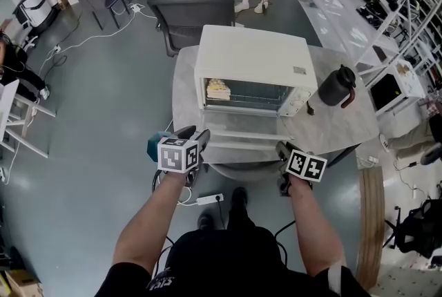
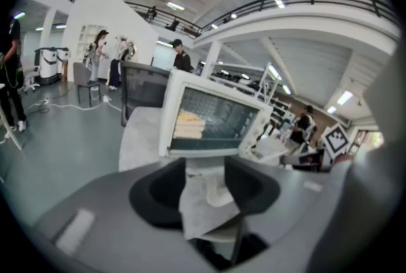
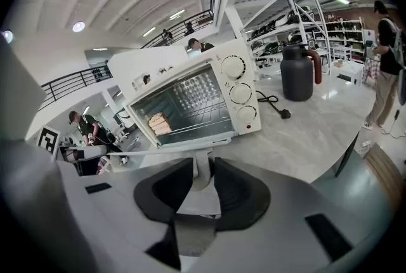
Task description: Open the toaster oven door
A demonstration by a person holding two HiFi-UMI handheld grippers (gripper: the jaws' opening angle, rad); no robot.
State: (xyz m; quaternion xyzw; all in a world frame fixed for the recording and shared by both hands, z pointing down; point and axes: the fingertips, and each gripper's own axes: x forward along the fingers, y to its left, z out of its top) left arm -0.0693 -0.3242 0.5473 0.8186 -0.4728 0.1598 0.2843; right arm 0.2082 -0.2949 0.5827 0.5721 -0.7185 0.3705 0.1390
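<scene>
The left claw [image 1: 195, 133] stands wide just beside the left front corner of the glass-paned white metal toaster oven door [image 1: 242, 132], which lies folded down and open over the round grey marble worktop [image 1: 331, 128], while the right claw [image 1: 282, 148] is narrowed onto the door's right front edge.

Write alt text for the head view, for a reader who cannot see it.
A white toaster oven on a round marble table has its door folded down flat, bread on its rack. The left gripper and right gripper sit at the door's front edge; a black jug stands beside.
</scene>
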